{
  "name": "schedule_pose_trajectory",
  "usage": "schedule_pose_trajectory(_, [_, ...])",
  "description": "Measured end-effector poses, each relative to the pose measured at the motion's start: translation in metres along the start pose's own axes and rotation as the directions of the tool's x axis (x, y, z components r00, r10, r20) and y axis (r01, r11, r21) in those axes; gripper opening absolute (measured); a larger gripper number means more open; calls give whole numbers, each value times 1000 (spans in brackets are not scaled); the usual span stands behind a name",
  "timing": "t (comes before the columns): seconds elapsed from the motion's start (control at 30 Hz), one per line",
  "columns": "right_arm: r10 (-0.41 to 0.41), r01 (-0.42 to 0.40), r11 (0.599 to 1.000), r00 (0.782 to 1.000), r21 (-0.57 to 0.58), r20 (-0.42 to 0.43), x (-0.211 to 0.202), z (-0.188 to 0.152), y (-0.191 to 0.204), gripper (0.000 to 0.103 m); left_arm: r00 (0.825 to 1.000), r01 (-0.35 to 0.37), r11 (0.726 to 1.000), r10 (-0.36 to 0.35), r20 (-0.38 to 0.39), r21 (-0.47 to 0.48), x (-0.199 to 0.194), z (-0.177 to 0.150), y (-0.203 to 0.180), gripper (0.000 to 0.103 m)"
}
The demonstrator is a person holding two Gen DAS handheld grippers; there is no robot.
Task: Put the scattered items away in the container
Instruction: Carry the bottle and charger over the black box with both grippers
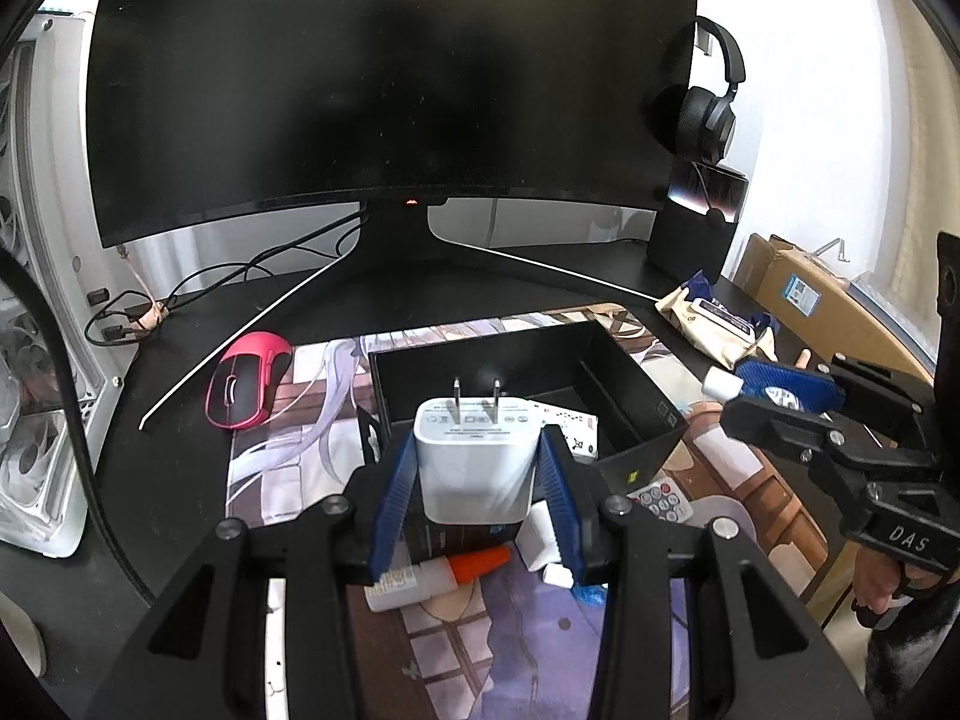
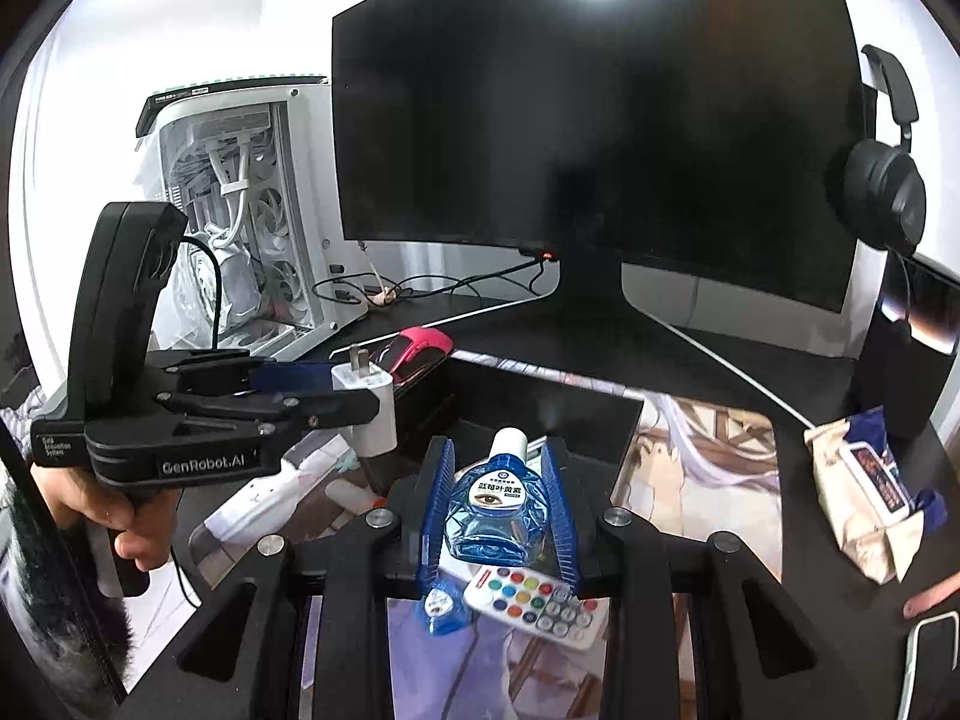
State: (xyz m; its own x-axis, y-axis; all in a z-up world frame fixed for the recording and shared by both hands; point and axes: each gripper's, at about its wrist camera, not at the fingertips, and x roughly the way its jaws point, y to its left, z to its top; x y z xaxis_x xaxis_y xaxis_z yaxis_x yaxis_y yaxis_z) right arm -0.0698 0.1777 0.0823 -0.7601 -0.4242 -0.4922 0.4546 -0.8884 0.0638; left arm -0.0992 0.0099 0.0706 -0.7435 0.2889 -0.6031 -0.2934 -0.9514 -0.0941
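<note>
A home computer desk: curved monitor (image 1: 384,78), white PC tower (image 2: 252,210), headset (image 1: 711,114)

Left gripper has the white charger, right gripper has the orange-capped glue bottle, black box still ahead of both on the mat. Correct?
One slip: the right gripper is shut on the blue eye-drop bottle, as the right wrist view shows. The orange-capped bottle lies on the mat in the left wrist view. The left gripper does hold the white charger, with the black box ahead.

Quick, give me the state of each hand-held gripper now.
Left hand-held gripper: closed on the white charger.
Right hand-held gripper: closed on the blue eye-drop bottle.
</note>
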Motion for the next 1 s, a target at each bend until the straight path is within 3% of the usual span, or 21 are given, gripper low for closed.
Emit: schedule_pose_trajectory(1.0, [-3, 3, 1000, 997, 2, -79, 75, 33, -13, 30, 1000, 1, 1000, -2, -27, -23, 42, 32, 19, 41])
